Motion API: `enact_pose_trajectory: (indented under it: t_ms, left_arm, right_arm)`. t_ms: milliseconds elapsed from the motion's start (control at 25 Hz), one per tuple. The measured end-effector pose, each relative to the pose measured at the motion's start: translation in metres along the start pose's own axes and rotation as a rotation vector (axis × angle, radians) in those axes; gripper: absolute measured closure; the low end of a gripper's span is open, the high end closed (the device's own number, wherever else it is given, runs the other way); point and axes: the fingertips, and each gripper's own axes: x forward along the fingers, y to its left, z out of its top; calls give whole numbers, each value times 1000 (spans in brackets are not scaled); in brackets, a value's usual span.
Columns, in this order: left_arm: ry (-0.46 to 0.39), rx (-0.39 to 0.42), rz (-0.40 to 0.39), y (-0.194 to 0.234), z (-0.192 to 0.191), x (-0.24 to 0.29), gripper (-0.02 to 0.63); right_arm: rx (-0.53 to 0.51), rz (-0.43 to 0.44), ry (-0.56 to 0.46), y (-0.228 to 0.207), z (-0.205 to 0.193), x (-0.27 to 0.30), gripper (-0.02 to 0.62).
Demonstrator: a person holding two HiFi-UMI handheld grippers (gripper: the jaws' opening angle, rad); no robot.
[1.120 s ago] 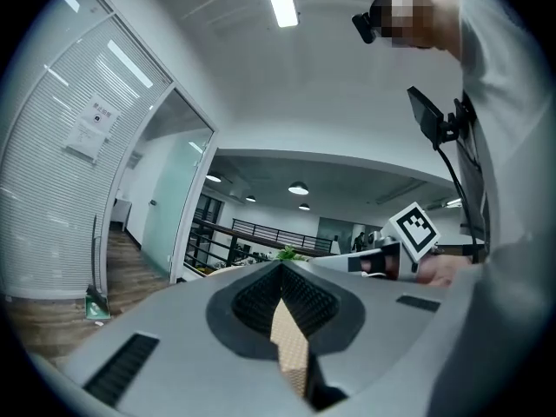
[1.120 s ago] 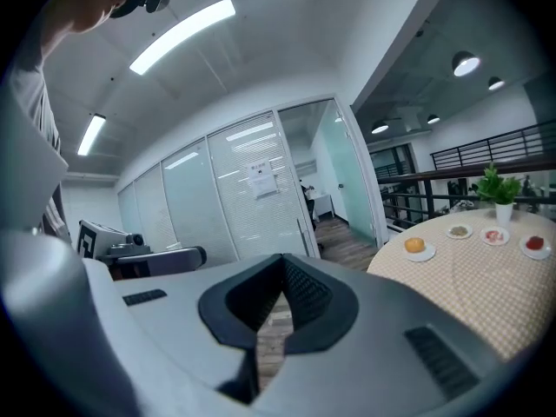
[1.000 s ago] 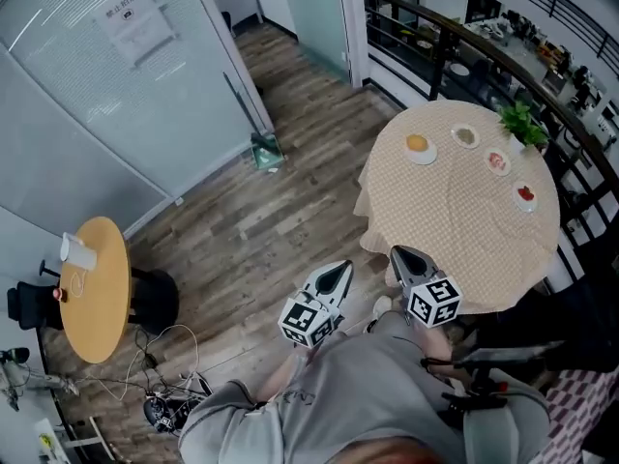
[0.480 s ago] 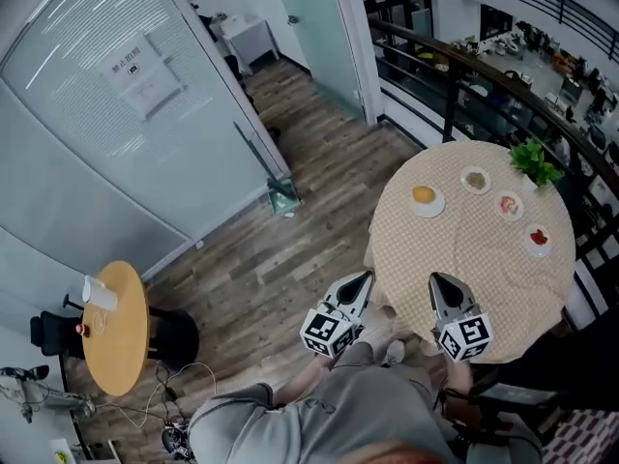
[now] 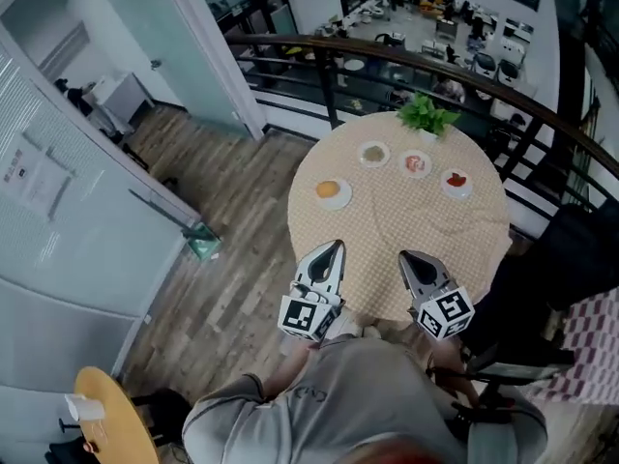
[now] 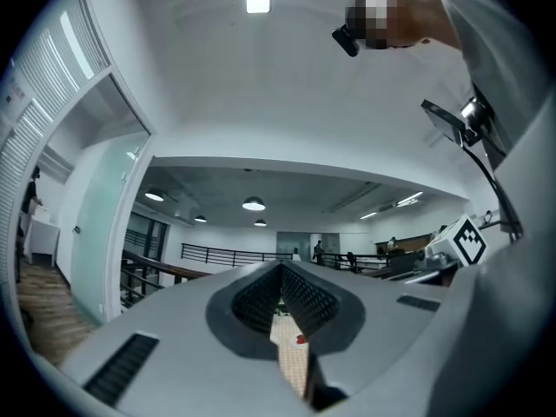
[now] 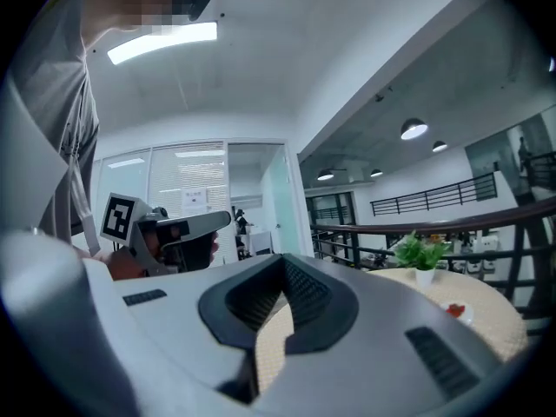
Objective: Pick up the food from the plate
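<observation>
A round table with a beige checked cloth (image 5: pixel 406 216) carries several small white plates in a row. One holds orange food (image 5: pixel 333 190), one greenish food (image 5: pixel 373 153), one pink food (image 5: pixel 416 163) and one red food (image 5: pixel 456 180). My left gripper (image 5: pixel 335 248) is shut and empty over the table's near edge, well short of the plates. My right gripper (image 5: pixel 405 257) hangs beside it, also shut and empty. Between the left gripper's (image 6: pixel 280 269) shut jaws I glimpse the cloth and the red food (image 6: pixel 301 340). The right gripper view shows its gripper (image 7: pixel 282 264) and the red food (image 7: pixel 455 310).
A potted green plant (image 5: pixel 427 115) stands at the table's far edge, against a dark railing (image 5: pixel 290 46). A black chair (image 5: pixel 566 259) is at the right. A glass wall (image 5: pixel 87 162), a dustpan (image 5: pixel 201 242) and a small yellow table (image 5: pixel 111 419) lie to the left on wood flooring.
The head view has swung so the round table sits straight ahead and closer. Both grippers have come forward to the table's near edge, side by side, still shut.
</observation>
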Motion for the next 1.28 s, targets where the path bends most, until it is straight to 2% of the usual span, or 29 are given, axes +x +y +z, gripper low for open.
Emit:
enact_pose_trajectory:
  t_ms: [160, 280, 520, 680, 720, 760, 920, 1280]
  left_arm:
    - [-5, -8, -122, -18, -8, 21, 597]
    - [9, -10, -160, -21, -9, 29, 597]
    - [15, -29, -123, -1, -11, 30, 597]
    - [26, -1, -64, 20, -12, 26, 597]
    - [30, 11, -41, 24, -12, 29, 475]
    - [35, 29, -26, 26, -12, 31, 214]
    - [46, 97, -30, 37, -12, 29, 212]
    - [136, 112, -34, 73, -41, 43, 212]
  right_arm:
    - [18, -121, -13, -19, -1, -20, 589]
    - [56, -173, -13, -28, -6, -25, 589]
    - [46, -197, 12, -37, -6, -24, 589]
    - [44, -199, 22, -33, -8, -20, 589]
    - [42, -195, 21, -34, -6, -19, 589]
    - [42, -193, 20, -35, -5, -19, 589]
    - [50, -201, 25, -30, -11, -14, 589]
    - [57, -239, 44, -29, -23, -10, 589]
